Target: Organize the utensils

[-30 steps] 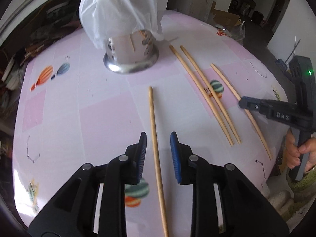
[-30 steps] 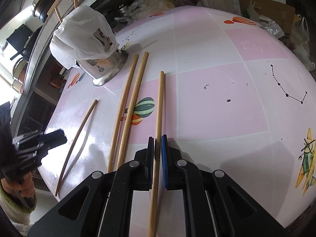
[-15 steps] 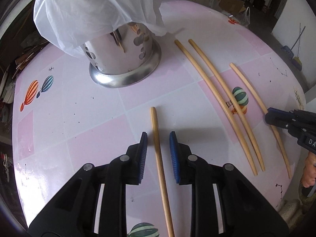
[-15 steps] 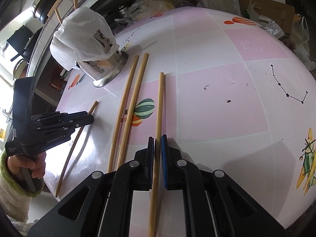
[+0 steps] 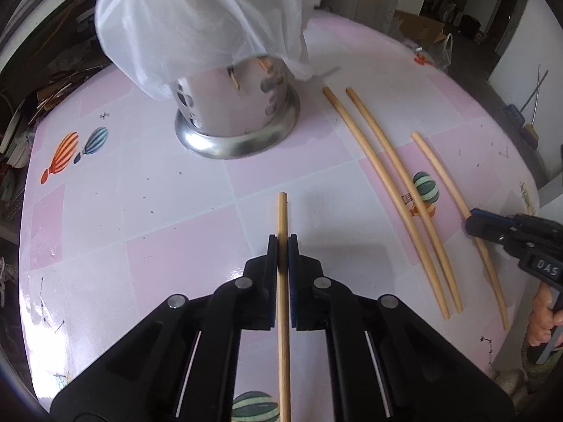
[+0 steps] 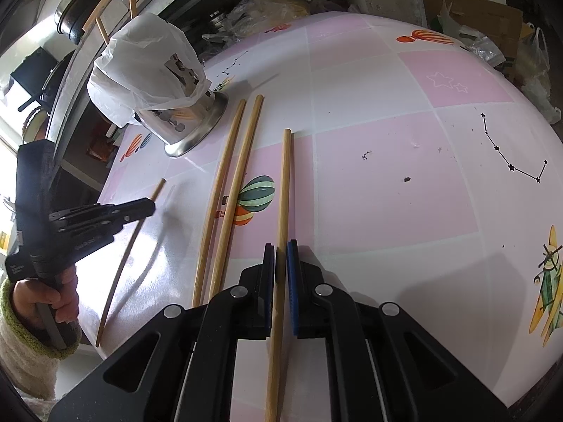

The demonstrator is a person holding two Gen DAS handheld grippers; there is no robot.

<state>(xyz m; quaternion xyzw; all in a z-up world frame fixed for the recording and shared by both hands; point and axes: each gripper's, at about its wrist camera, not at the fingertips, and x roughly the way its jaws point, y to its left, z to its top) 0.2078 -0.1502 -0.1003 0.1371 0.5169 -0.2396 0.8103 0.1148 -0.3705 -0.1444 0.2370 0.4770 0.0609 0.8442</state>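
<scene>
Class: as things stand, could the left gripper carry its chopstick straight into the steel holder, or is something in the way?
Probably not straight in. The left gripper is shut on its chopstick, but a white plastic bag is draped over the top of the steel holder, seemingly covering its mouth.

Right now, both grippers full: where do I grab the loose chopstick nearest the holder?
I'd grip the chopstick at its end by the holder, from above, straddling the shaft: there it lies apart from its neighbour; their other ends nearly touch.

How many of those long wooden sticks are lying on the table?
4: one in the left tongs, one in the right tongs, and two loose side by side between them. More stand in the bag-covered steel holder.
</scene>
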